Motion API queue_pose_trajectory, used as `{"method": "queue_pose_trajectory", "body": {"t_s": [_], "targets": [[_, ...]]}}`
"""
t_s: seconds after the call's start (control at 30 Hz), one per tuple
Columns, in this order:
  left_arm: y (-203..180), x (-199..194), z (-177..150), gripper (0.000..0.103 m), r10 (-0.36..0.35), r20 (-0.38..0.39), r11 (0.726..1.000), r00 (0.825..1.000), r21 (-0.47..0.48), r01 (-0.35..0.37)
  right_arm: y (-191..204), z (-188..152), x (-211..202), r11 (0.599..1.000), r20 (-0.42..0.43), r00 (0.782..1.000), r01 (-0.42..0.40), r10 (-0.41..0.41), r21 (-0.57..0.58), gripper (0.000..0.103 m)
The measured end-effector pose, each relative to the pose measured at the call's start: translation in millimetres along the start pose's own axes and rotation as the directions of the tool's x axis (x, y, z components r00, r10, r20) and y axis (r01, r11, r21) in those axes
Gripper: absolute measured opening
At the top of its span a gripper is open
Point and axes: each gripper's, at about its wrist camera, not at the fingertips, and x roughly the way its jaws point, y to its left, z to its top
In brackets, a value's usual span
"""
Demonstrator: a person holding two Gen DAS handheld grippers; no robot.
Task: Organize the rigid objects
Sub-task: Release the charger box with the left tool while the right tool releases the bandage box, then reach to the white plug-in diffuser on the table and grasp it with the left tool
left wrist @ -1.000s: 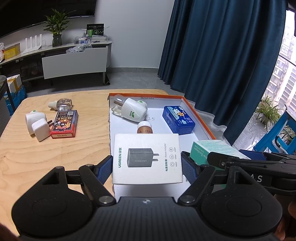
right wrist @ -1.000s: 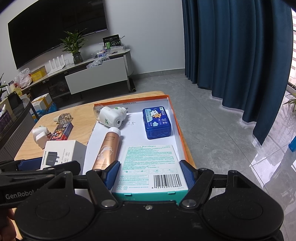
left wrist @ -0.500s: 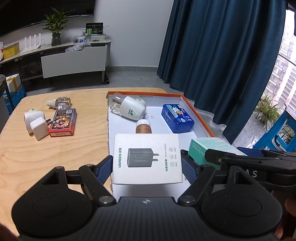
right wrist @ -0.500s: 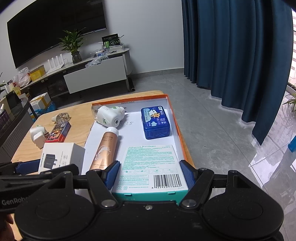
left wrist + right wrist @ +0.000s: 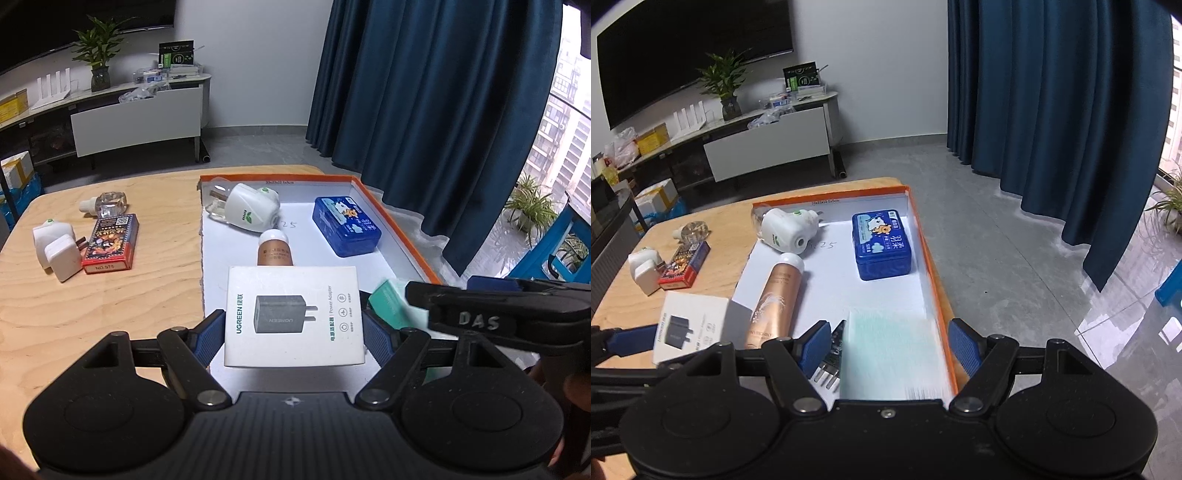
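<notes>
1. Left wrist view: the left gripper is clamped on the white adapter box, its blue pads pressing both side edges. The box hangs level above the near end of the orange-rimmed tray. To do this step well, the person should probably lower the box flat into the bare white floor near the tray's front and part the jaws only once it rests.

2. In the same view, the copper bottle lies just beyond the box, so it limits how far forward the box can go. The white plug-in unit and the blue tin sit at the far end of the tray. Outside it, on the wooden table, wait a red card box, two white plugs and a small clear bottle.

3. Right wrist view: the right gripper has its jaws standing apart, touching nothing. The teal bandage box between them is blurred, apparently dropping into the tray's near right corner. A small dark pronged part lies just beside its left edge.

4. In the judgement of this view, the bandage box and the bottle leave only a narrow lane for the adapter box, and the two grippers work close together.
</notes>
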Motion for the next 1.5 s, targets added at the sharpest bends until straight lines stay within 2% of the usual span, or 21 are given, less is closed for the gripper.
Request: {"method": "queue_pose_trajectory", "body": {"t_s": [0.13,0.23,0.3,0.33,0.47,0.63,0.8,1.07,1.17,1.3,1.5], "targets": [[-1,7,0,0.080,-0.025,-0.029,1.000,0.999,-0.002,0.025,-4,4,-11,1.000,0.034,0.999,0.009,-0.010,0.020,0.085],[-1,15,-1,0.080,-0.085,-0.076,0.996,0.993,-0.010,0.084,-4,8,-16,1.000,0.053,0.999,0.010,-0.012,0.027,0.085],[1,18,-3,0.086,-0.118,-0.102,0.993,0.988,-0.032,0.116,-2,10,-19,1.000,0.063,0.998,0.006,-0.007,0.025,0.085],[2,18,-4,0.089,-0.116,-0.108,0.993,0.987,-0.037,0.113,-1,11,-20,1.000,0.067,0.998,0.004,-0.005,0.022,0.085],[13,13,-3,0.089,-0.100,-0.091,0.993,0.991,-0.067,0.094,7,14,-23,1.000,0.078,0.997,-0.002,0.001,0.011,0.085],[40,-1,5,0.090,-0.015,-0.053,0.993,0.998,-0.115,0.008,25,19,-22,0.999,0.079,0.996,-0.034,0.036,-0.026,0.085],[75,-11,9,0.090,0.085,-0.044,0.979,0.995,-0.183,-0.092,51,22,-16,0.994,0.058,0.994,-0.093,0.097,-0.059,0.085],[134,-22,10,0.090,0.208,-0.053,0.928,0.977,-0.304,-0.214,100,25,-9,0.975,0.036,0.983,-0.171,0.178,-0.140,0.085],[155,-23,8,0.090,0.234,-0.062,0.907,0.970,-0.345,-0.241,111,26,-7,0.969,0.023,0.980,-0.192,0.198,-0.157,0.085],[181,-18,13,0.091,0.277,-0.065,0.876,0.959,-0.394,-0.280,121,24,-6,0.962,0.013,0.978,-0.201,0.207,-0.187,0.085],[215,-1,31,0.095,0.313,-0.070,0.849,0.947,-0.427,-0.312,126,22,-1,0.960,-0.001,0.979,-0.199,0.203,-0.195,0.085]]}}
